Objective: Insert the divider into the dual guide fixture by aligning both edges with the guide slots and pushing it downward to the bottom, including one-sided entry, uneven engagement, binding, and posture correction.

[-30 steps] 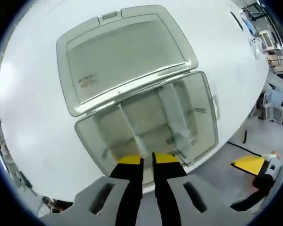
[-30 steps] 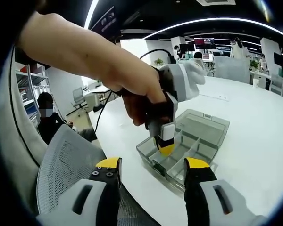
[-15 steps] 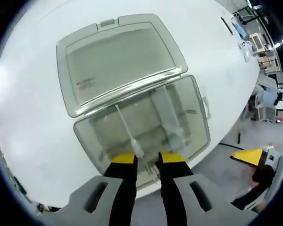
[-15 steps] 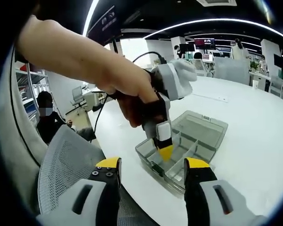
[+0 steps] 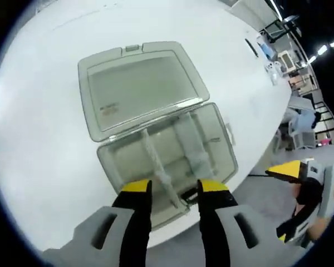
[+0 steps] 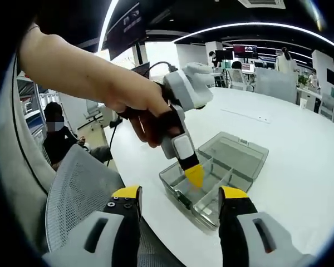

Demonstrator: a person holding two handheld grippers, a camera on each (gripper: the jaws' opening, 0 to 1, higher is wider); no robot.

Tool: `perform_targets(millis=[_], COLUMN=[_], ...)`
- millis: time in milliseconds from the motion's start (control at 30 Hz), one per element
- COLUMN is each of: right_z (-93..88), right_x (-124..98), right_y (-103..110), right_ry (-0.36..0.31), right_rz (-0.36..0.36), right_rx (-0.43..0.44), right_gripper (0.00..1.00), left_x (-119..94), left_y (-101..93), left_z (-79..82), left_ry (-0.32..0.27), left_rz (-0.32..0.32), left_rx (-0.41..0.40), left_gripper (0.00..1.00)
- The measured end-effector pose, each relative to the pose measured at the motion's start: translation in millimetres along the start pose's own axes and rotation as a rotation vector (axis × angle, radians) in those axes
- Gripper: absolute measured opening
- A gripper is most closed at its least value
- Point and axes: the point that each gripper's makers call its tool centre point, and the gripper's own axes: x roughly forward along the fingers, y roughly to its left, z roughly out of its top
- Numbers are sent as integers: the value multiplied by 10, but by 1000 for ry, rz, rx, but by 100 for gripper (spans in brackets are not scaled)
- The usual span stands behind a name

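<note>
A clear plastic compartment box [image 5: 222, 146] lies on the white table [image 5: 42, 144] with its lid [image 5: 136, 86] folded open. A thin translucent divider [image 5: 156, 166] stands inside the box, running from near the hinge toward the front wall. My left gripper [image 5: 175, 188] hovers over the box's front edge, open, its yellow tips either side of the divider's near end without touching it. From the right gripper view, a hand holds the left gripper [image 6: 193, 177] just above the box [image 6: 231, 167]. My right gripper [image 6: 180, 193] is open and holds nothing, off the table edge.
A wider fixed partition [image 5: 192, 146] sits to the right of the divider. A grey mesh chair [image 6: 78, 189] stands beside the table edge, with a seated person [image 6: 57, 139] behind it. The right gripper [image 5: 292, 172] shows beyond the table's edge.
The left gripper's jaws, nearly shut on the divider's top edge a second ago, have spread wide and drawn back from the box. The divider stays standing in the box.
</note>
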Motion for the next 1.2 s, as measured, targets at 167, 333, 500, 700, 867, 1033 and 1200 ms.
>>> perform_targets(millis=[167,333,500,700,867,1033,1200], right_z=[-16,-45,-55,-66,-96,-133,-188], right_x=[-23,-46,-69,-84,-108,-142,-166], right_y=[-24,-46,-82,-145,-217,-292,-334], right_ry=[15,36,52,72,98,116,146], right_rz=[-1,2,4,8,13,14,22], right_rx=[-10,-20,-31,-49,-67,-79,-95], right_gripper=[53,53,53,53,53,53,52], left_x=[-15,-51,-88,-163,-235,-284,-297], left_y=[1,-26,-87,-197,-216,-206,-226], left_z=[-24,0,4,94,101,75,44], left_ry=[-71,-147,-196,-306,-346,-391,-437], left_rz=[-24,-56,-84,-121,-140,-156,-169], left_rx=[38,70,91,172,205,227,293], left_gripper=[37,37,37,37,36,37,37])
